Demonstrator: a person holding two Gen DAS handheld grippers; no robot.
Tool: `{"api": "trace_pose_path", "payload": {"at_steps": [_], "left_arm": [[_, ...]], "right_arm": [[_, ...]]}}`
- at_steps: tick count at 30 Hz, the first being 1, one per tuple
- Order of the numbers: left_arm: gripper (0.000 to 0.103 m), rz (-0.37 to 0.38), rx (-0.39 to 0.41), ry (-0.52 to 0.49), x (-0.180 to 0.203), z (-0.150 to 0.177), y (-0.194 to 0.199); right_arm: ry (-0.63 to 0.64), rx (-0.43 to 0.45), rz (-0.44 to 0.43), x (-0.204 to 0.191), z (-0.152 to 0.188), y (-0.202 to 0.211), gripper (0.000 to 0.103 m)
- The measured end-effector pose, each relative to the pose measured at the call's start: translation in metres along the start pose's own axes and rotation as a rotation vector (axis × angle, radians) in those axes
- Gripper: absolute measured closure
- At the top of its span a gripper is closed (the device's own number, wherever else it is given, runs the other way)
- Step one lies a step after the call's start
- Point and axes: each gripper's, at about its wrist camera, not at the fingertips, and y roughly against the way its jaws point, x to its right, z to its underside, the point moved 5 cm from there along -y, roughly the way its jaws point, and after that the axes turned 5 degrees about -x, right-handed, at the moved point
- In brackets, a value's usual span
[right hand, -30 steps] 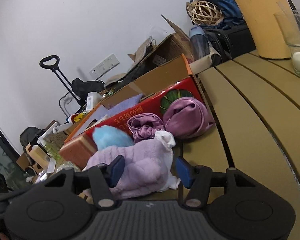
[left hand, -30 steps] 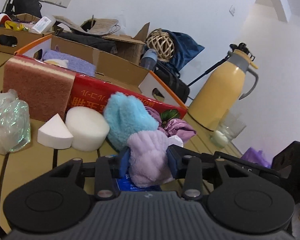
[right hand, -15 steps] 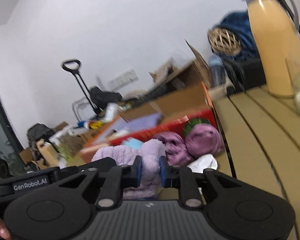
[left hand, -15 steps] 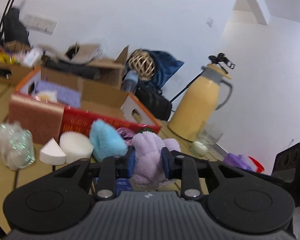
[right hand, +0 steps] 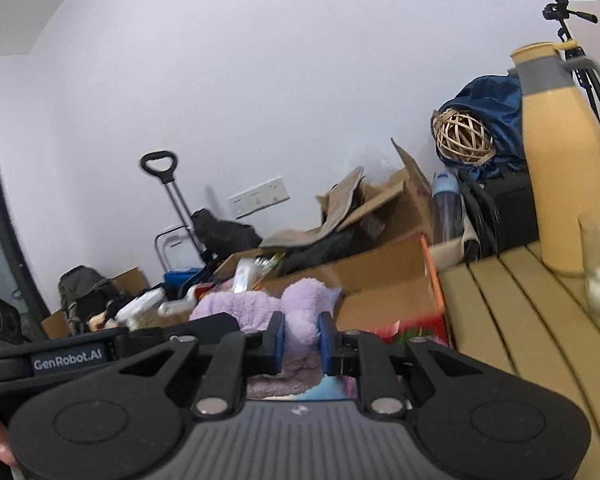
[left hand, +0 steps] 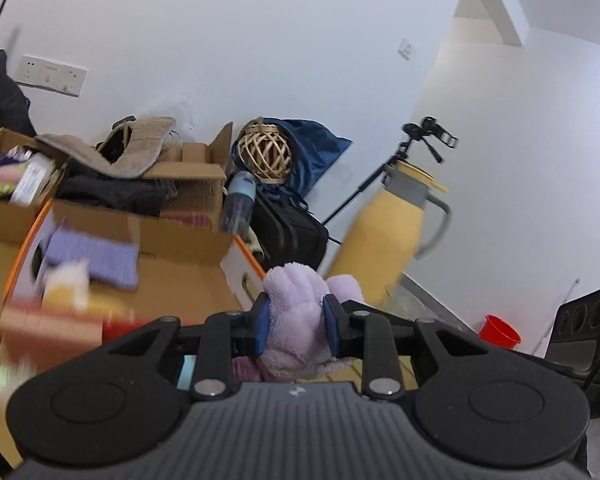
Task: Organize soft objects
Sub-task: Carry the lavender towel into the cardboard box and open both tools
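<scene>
A lilac towel (left hand: 296, 320) is held clear of the bench (right hand: 520, 320), pinched by 2 nearly closed hand-held grippers, left (left hand: 295, 326) and right (right hand: 300, 340), before the box (left hand: 180, 240). Uneven pulling could slip the plush from 1 grip.

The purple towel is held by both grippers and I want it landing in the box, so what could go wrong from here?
Both the left gripper and right gripper pinch only small folds of the purple towel, so it may slip free. Its hanging part could catch the box rim. A wide swing might hit the yellow jug.
</scene>
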Motion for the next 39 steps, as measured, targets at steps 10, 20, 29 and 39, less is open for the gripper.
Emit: {"api": "trace_pose_path", "payload": {"at_steps": [10, 20, 29, 39], "left_arm": [[0.071, -0.049, -0.229, 0.126, -0.087, -0.091, -0.18], [0.051, -0.207, -0.31, 0.129, -0.151, -0.075, -0.254], [0.028, -0.254, -0.217, -0.037, -0.115, -0.114, -0.168], [0.02, -0.333, -0.1, -0.119, -0.061, -0.14, -0.032]], "right_arm": [[-0.061, -0.163, 0.133, 0.073, -0.104, -0.186, 0.086], [0.012, -0.358, 0.358, 0.121, -0.077, -0.304, 0.082], [0.073, -0.403, 0.312, 0.096, -0.096, -0.273, 0.058], [0.099, -0.303, 0.274, 0.042, -0.15, -0.147, 0.046]]}}
